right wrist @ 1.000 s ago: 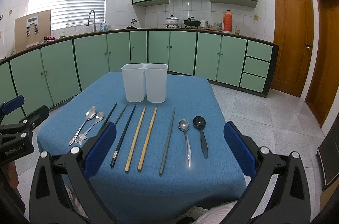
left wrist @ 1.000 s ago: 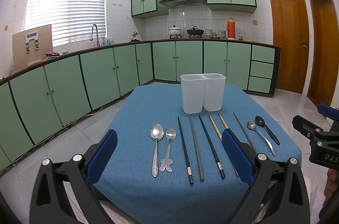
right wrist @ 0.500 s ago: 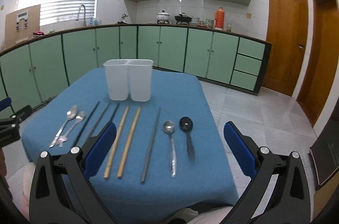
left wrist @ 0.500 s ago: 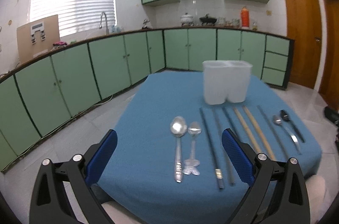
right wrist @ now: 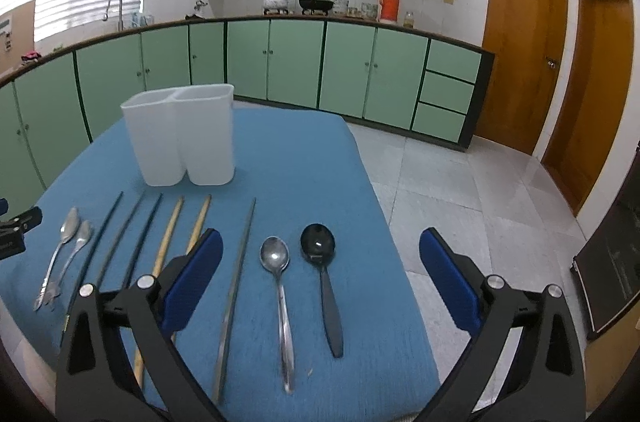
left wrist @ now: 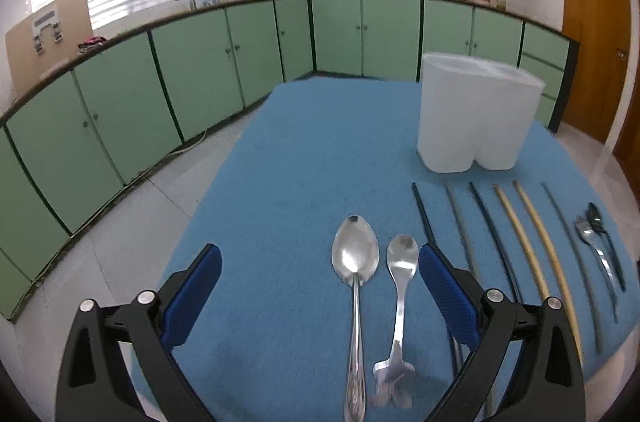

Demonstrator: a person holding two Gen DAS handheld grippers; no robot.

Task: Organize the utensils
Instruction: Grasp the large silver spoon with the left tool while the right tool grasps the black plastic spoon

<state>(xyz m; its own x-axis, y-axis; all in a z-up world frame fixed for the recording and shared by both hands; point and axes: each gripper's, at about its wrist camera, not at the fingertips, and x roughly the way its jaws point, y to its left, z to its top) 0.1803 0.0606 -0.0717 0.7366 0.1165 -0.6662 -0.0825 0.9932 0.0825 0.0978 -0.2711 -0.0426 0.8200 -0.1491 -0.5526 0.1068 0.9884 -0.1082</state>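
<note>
A white two-compartment holder (left wrist: 476, 114) (right wrist: 182, 136) stands on the blue table (left wrist: 304, 158). In front of it lie a large steel spoon (left wrist: 355, 270), a small steel spoon (left wrist: 401, 274), dark chopsticks (left wrist: 424, 210), bamboo chopsticks (left wrist: 532, 238) (right wrist: 168, 242), a grey chopstick (right wrist: 238, 286), a steel spoon (right wrist: 278, 278) and a black spoon (right wrist: 322, 262). My left gripper (left wrist: 318, 286) is open and empty, low over the two left spoons. My right gripper (right wrist: 320, 276) is open and empty, over the steel and black spoons.
Green kitchen cabinets (right wrist: 296, 62) run along the back and left walls. Tiled floor (right wrist: 452, 182) lies to the right of the table, with wooden doors (right wrist: 520, 34) beyond. The left gripper's frame shows at the left edge of the right wrist view (right wrist: 16, 226).
Both grippers have moved forward and down toward the table. The left one shifted left over the left spoons, the right one shifted right over the right spoons. Both stay open.
</note>
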